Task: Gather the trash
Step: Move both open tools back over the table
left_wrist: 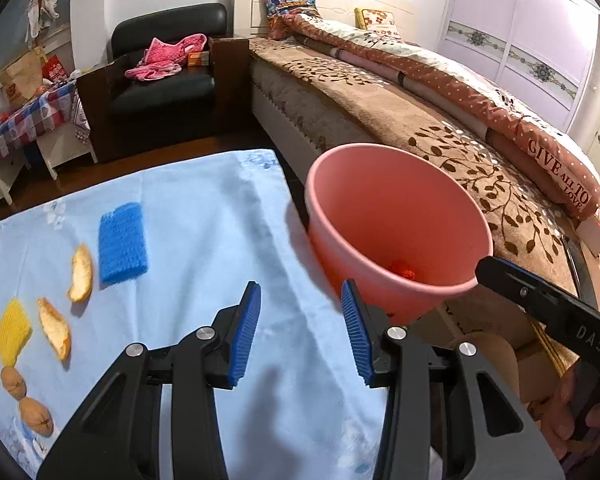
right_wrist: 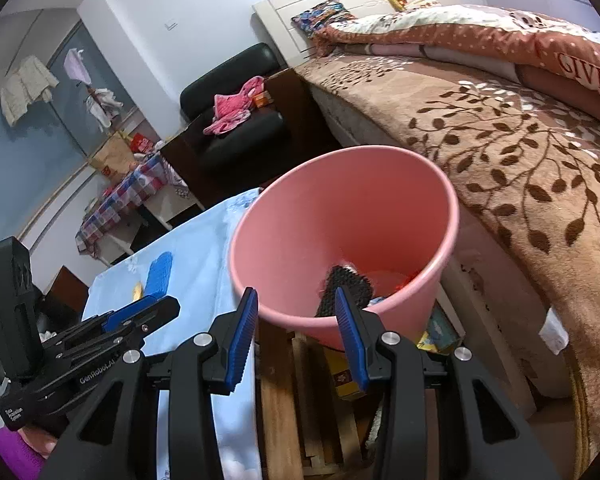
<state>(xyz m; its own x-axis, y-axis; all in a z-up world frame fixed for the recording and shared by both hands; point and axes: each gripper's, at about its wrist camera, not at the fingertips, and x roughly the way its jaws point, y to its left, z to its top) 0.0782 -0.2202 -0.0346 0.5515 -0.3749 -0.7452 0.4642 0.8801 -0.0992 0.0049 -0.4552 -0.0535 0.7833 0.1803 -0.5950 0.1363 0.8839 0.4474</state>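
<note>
Orange peel [left_wrist: 54, 327] on the tabletop [left_wrist: 204, 216] looks light, curled (likely brittle); pinch across its middle. Both grippers gape empty.

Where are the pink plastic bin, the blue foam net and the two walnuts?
Pink plastic bin [right_wrist: 454, 216]: right wrist view, on its rim's right side.
Blue foam net [left_wrist: 122, 246]: left wrist view, on its middle.
Two walnuts [left_wrist: 36, 416]: left wrist view, on the nearer walnut's shell.

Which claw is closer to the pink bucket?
The right claw. It hangs open right at the pink bucket, one finger across its rim. The left claw is open over the blue cloth beside it.
</note>
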